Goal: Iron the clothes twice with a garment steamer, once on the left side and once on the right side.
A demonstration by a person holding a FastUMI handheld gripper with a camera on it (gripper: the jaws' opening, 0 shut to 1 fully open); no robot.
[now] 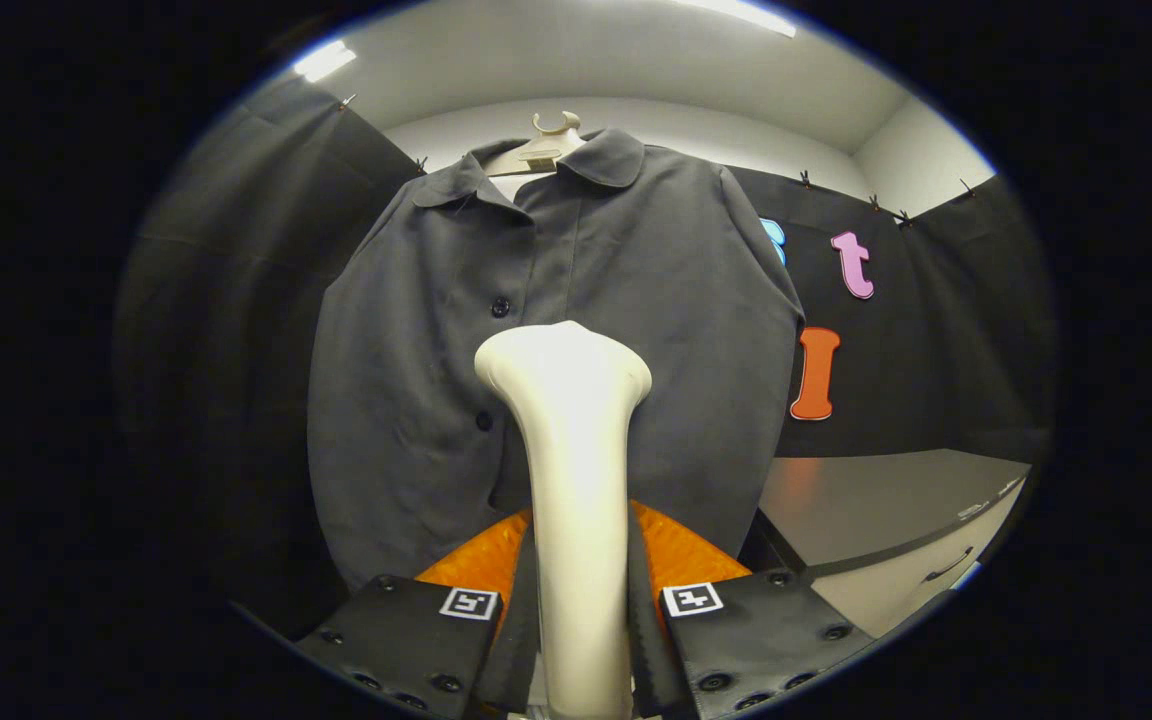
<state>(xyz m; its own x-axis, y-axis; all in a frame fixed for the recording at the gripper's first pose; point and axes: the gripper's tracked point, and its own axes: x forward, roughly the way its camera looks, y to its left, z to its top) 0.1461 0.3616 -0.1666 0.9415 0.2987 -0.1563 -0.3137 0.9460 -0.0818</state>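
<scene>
— Steamer (576, 480): where is it, and what are the fingers doing?

— It stands upright between the two fingers, nearest of all. The gripper (581, 640) is closed on its pale handle, one finger (406, 640) pressing from nine o'clock and the other from three o'clock. The handle rises straight toward twelve o'clock and widens into a flared head.

— Is that head touching the clothes?

— I cannot tell. The head sits in front of the shirt's middle, just to the three o'clock side of the button line, but whether it presses on the cloth or hangs just short of it is not clear.

— And what lies beyond?

— The dark grey shirt (556, 330) hangs facing the fingers, collar at twelve o'clock, on a pale hanger (548, 148) whose hook shows above the collar. Two dark buttons (500, 307) show on the placket, one at eleven o'clock from the steamer's head and one lower, at nine o'clock from its neck. Something orange (681, 555) shows under the shirt's hem, just behind the fingers.

— Anything to the side?

— At four o'clock from the shirt, a grey surface (876, 505) with a drawer front and handle below its edge. Black cloth (226, 350) hangs behind, with a white wall and ceiling beyond at twelve o'clock.
</scene>
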